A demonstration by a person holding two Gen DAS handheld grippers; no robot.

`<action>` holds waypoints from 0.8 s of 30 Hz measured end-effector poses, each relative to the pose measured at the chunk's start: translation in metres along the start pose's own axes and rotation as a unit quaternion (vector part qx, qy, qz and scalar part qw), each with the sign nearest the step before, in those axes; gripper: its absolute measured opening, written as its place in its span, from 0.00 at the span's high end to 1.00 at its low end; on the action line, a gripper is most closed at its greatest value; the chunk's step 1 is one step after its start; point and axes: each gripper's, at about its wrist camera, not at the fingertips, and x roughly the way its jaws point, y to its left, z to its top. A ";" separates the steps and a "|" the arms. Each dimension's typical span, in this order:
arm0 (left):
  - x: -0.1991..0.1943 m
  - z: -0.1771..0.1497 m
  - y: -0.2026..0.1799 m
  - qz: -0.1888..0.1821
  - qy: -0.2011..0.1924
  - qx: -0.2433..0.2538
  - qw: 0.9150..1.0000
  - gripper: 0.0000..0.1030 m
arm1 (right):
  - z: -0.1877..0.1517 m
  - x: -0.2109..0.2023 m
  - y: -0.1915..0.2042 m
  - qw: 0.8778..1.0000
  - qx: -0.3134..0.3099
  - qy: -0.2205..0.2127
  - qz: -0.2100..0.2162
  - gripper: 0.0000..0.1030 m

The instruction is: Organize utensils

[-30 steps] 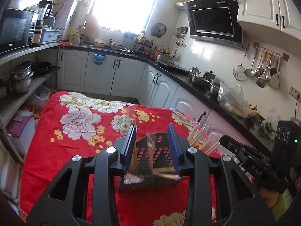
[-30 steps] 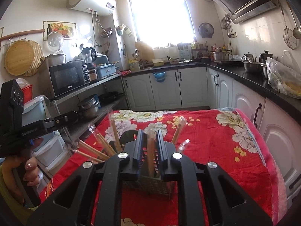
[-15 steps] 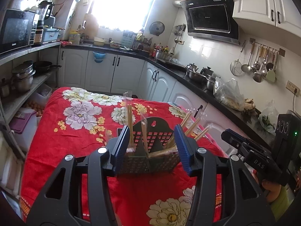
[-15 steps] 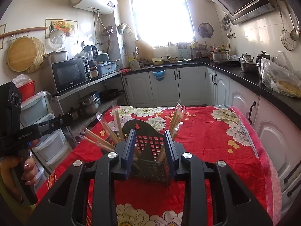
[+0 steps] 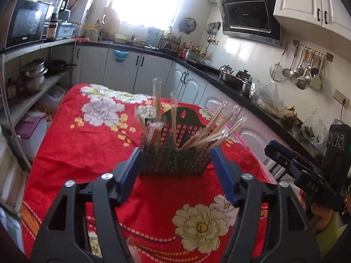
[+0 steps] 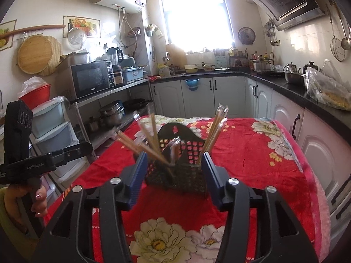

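Many wrapped chopsticks [image 5: 197, 131] splayed in black mesh caddy [image 5: 175, 160], both claws [image 5: 177, 171] [image 6: 173, 175] wide, empty.

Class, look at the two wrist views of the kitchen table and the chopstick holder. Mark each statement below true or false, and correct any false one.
1. The black mesh holder stands on a red floral cloth. True.
2. The left gripper is shut on a pair of chopsticks. False: its jaws are spread wide and hold nothing.
3. The wrapped chopsticks stand in the holder. True.
4. The right gripper is open, with the holder showing between its fingers. True.
5. The chopsticks lie flat on the cloth. False: they stand or lean in the holder's compartments.
6. A microwave sits on the table beside the holder. False: it sits on a shelf by the wall.
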 end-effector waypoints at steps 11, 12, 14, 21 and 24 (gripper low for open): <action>0.001 -0.042 0.007 0.011 0.018 -0.006 1.000 0.10 | -0.038 0.003 0.015 1.000 -0.007 0.025 -0.003 0.27; 0.001 -0.044 0.006 0.014 0.017 -0.004 1.000 0.10 | -0.041 0.003 0.015 1.000 -0.008 0.027 -0.003 0.25; 0.001 -0.049 0.004 0.020 0.014 0.001 1.000 0.10 | -0.046 0.003 0.016 1.000 -0.009 0.027 -0.005 0.20; 0.001 -0.062 0.000 0.036 -0.002 0.012 0.999 0.10 | -0.066 0.002 0.016 1.000 -0.007 0.025 -0.010 0.09; 0.003 -0.068 -0.001 0.045 -0.012 0.013 0.999 0.10 | -0.075 0.004 0.018 0.999 -0.015 0.025 -0.017 0.08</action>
